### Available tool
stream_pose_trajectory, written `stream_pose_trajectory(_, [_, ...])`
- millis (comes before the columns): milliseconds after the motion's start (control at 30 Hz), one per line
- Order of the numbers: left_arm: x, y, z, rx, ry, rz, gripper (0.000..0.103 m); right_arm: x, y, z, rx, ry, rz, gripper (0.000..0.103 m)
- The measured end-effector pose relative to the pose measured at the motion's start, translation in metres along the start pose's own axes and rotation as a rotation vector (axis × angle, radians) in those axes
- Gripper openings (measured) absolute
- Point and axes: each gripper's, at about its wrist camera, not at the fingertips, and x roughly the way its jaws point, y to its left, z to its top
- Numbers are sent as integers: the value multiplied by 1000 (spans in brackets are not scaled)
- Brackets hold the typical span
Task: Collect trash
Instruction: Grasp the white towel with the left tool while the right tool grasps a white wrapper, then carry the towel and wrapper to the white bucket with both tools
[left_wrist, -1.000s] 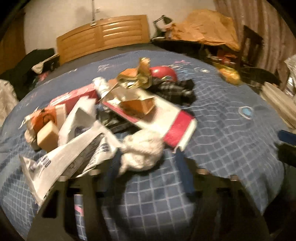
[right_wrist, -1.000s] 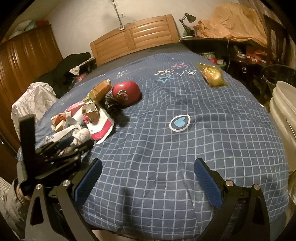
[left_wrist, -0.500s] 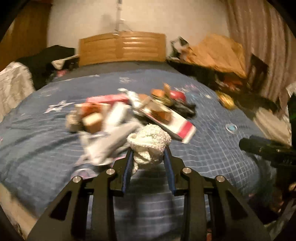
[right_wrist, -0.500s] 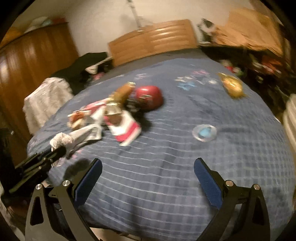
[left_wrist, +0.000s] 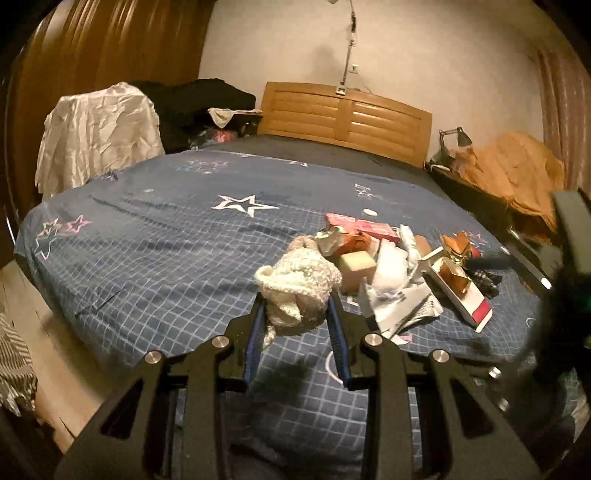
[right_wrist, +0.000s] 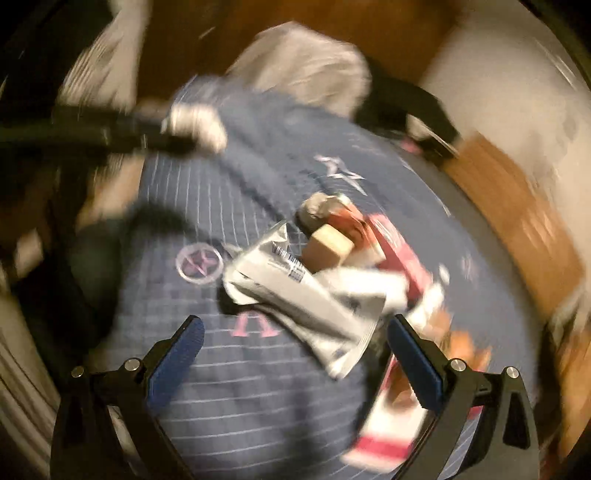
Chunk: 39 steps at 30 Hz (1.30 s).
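My left gripper (left_wrist: 295, 306) is shut on a white fluffy wad (left_wrist: 299, 280) and holds it above the blue checked bedcover (left_wrist: 166, 251). To the wad's right lies the trash pile (left_wrist: 402, 266): a pink box, a tan block, white wrappers, a red-and-white carton. In the blurred right wrist view my right gripper (right_wrist: 295, 328) is open over that pile, with a silver pouch (right_wrist: 291, 291) lying between and beyond its fingers, untouched. The left gripper with the wad (right_wrist: 195, 127) shows at upper left there. The right gripper's dark body (left_wrist: 569, 266) crosses the left view's right edge.
A wooden headboard (left_wrist: 343, 114) closes the far end of the bed. A crumpled white sheet (left_wrist: 99, 129) hangs at the left, with wooden floor (left_wrist: 48, 339) below it. A side table with a lamp (left_wrist: 452, 142) and orange cloth (left_wrist: 517, 166) stands right.
The left gripper closed on the white wad, lifted it off the pile and swung left. The right gripper rolled sharply and swept over to the trash pile, still open.
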Motion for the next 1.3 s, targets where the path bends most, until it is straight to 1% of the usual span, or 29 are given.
stream_pose_trajectory(33, [2, 4, 0, -14, 1, -1, 31, 8, 0, 5, -73, 23, 2, 98])
stream_pose_trajectory(67, [4, 5, -2, -24, 4, -2, 31, 12, 1, 8, -116, 33, -3, 97])
stream_pose_trajectory(133, [10, 14, -4, -57, 17, -2, 31, 23, 3, 13, -223, 60, 5, 91])
stream_pose_trajectory(167, [12, 18, -6, -67, 24, -1, 31, 31, 5, 15, -272, 80, 17, 85])
stream_pose_trajectory(200, [15, 22, -8, -79, 33, -1, 31, 33, 10, 14, -295, 87, 16, 78])
stream_pose_trajectory(233, [18, 26, -9, -93, 43, -1, 31, 40, 12, 13, -325, 105, 22, 73])
stream_pose_trajectory(267, [20, 28, -9, -99, 47, 0, 31, 48, 15, 11, -355, 127, 27, 60])
stream_pose_trajectory(300, [22, 29, -10, -102, 51, 2, 31, 54, 16, 10, -363, 138, 25, 45])
stream_pose_trajectory(333, [22, 29, -11, -102, 52, 5, 31, 59, 15, 8, -361, 147, 26, 44])
stream_pose_trajectory(400, [22, 28, -11, -96, 49, 8, 31, 56, 16, 6, -332, 118, 24, 36])
stream_pose_trajectory(500, [20, 24, -9, -84, 42, 5, 31, 32, 18, 3, -261, 47, 14, 34])
stream_pose_trajectory(600, [19, 18, -9, -66, 37, -3, 31, -1, 20, -2, -162, -12, -29, 34])
stream_pose_trajectory(667, [17, 10, -8, -51, 36, -14, 31, -30, 19, -10, -46, -53, -58, 34])
stream_pose_trajectory(733, [14, 0, -6, -29, 31, -32, 31, -50, 17, -18, 63, -72, -80, 34])
stream_pose_trajectory(767, [12, -7, -5, -15, 28, -46, 31, -63, 13, -26, 157, -80, -93, 34])
stream_pose_trajectory(800, [10, -14, -5, -2, 27, -56, 31, -68, 7, -29, 215, -80, -99, 34])
stream_pose_trajectory(867, [8, -32, -2, 32, 31, -77, 31, -84, 1, -46, 374, -78, -114, 34])
stream_pose_trajectory(967, [8, -56, 0, 77, 41, -107, 31, -101, -17, -81, 665, -75, -123, 34])
stream_pose_trajectory(1033, [9, -74, 0, 109, 52, -127, 31, -115, -18, -105, 801, -79, -123, 34])
stream_pose_trajectory(1133, [14, -104, 2, 152, 74, -166, 31, -127, -19, -137, 956, -91, -115, 34])
stream_pose_trajectory(1300, [19, -169, 8, 259, 79, -237, 31, -159, -20, -180, 1072, -125, -172, 34])
